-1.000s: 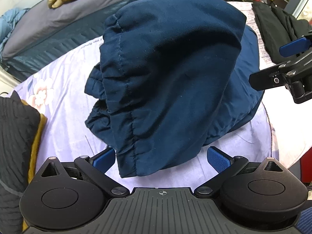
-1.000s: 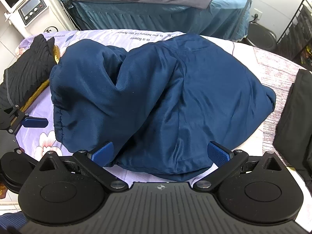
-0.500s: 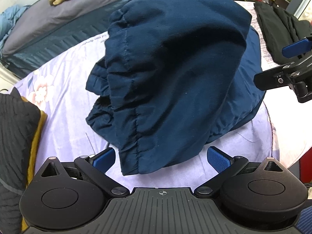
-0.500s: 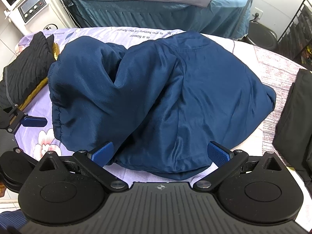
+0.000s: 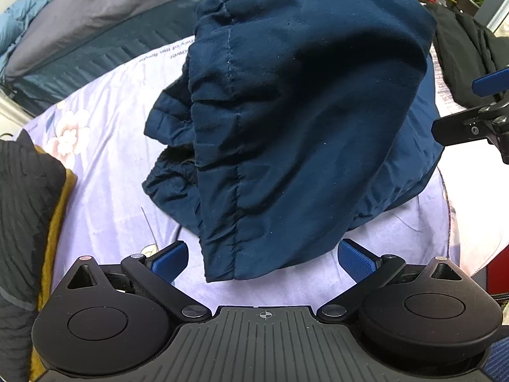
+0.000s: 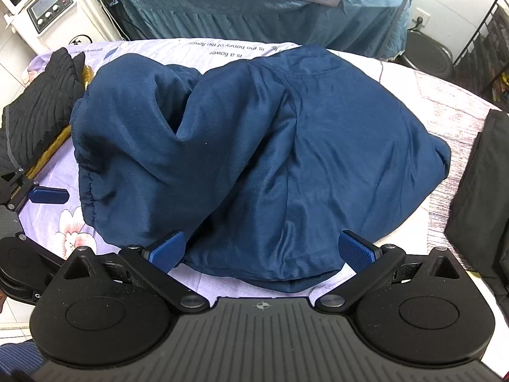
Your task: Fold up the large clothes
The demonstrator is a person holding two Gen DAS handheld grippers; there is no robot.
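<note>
Navy garment (image 5: 302, 121); white machine (image 6: 54, 16) only in right view.

A bed (image 6: 254, 9) with grey cover and blue skirt stands at 12 o'clock. A white machine (image 6: 60, 16) with a small screen is at 10 o'clock. A black wire rack (image 6: 486, 41) stands at 2 o'clock.
</note>
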